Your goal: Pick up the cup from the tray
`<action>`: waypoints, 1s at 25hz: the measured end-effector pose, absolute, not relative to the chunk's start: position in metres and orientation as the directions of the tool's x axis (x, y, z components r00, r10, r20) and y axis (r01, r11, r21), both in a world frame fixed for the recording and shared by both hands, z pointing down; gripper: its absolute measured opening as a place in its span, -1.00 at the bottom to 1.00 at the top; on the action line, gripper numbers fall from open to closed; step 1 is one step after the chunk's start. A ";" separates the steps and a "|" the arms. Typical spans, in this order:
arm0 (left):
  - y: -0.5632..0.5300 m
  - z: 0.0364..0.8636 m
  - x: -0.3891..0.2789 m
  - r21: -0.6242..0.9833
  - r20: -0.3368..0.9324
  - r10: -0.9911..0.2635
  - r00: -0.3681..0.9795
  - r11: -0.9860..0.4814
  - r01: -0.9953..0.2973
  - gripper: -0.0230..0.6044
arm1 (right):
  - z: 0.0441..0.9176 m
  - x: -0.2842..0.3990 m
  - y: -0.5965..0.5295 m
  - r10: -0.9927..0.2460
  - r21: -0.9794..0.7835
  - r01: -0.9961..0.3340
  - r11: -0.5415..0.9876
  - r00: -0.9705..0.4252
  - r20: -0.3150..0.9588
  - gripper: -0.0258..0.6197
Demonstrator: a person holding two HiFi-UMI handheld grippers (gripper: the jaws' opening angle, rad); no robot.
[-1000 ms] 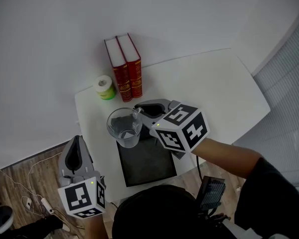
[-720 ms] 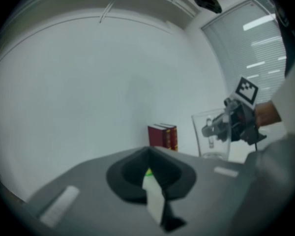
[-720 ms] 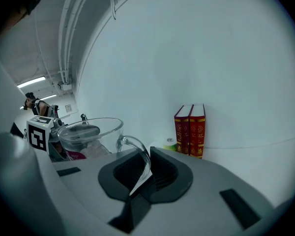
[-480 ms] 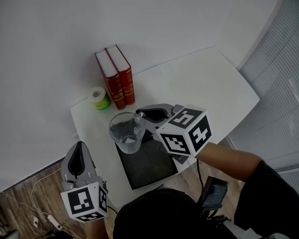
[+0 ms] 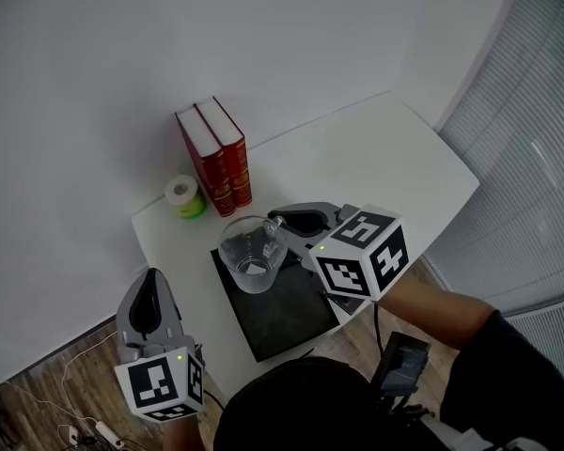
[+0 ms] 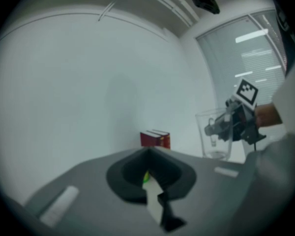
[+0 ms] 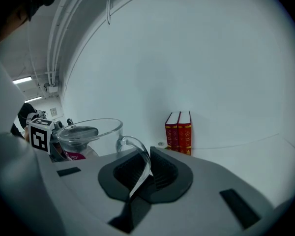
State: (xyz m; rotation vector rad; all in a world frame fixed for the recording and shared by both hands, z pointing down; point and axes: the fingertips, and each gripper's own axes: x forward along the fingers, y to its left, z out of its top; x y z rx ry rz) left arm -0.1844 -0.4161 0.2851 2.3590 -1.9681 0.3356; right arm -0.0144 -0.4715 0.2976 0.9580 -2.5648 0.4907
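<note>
A clear glass cup [image 5: 252,256] with a handle hangs just above the dark tray [image 5: 287,319], tilted a little. My right gripper [image 5: 277,222] is shut on the cup's handle from the right. In the right gripper view the curved handle [image 7: 137,156] sits pinched between the dark pads, with the cup's bowl [image 7: 91,132] to the left. My left gripper [image 5: 150,285] hovers off the table's near-left corner, shut and holding nothing. From the left gripper view the cup [image 6: 216,134] shows at the right, held by the other gripper.
Two red books [image 5: 214,158] stand upright at the back of the white table [image 5: 376,167], with a roll of green-edged tape [image 5: 182,195] beside them on the left. A wall runs behind the table, window blinds to the right, wooden floor with cables below left.
My right gripper has lifted the cup a little higher over the tray, still gripping the handle. The left gripper has stayed in about the same place.
</note>
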 end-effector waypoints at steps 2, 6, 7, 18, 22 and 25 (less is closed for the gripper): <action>-0.418 0.286 -0.187 -0.098 0.196 -0.965 0.175 -0.196 -0.976 -0.92 | 0.298 -0.016 -0.472 -0.561 -0.190 -0.684 0.704 -0.700 0.443 -0.79; -0.421 0.287 -0.184 -0.099 0.192 -0.963 0.187 -0.209 -0.973 -0.92 | 0.301 -0.018 -0.472 -0.559 -0.193 -0.684 0.704 -0.700 0.445 -0.79; -0.421 0.286 -0.183 -0.100 0.191 -0.963 0.189 -0.211 -0.972 -0.92 | 0.300 -0.017 -0.471 -0.558 -0.192 -0.682 0.706 -0.702 0.443 -0.79; -0.428 0.285 -0.189 -0.100 0.176 -0.962 0.209 -0.229 -0.968 -0.92 | 0.299 -0.024 -0.473 -0.577 -0.182 -0.693 0.698 -0.694 0.431 -0.79; -0.429 0.284 -0.187 -0.095 0.174 -0.960 0.218 -0.237 -0.967 -0.92 | 0.297 -0.023 -0.473 -0.583 -0.178 -0.699 0.693 -0.688 0.433 -0.79; -0.429 0.284 -0.186 -0.095 0.173 -0.959 0.223 -0.242 -0.966 -0.92 | 0.295 -0.024 -0.472 -0.585 -0.174 -0.701 0.692 -0.686 0.433 -0.79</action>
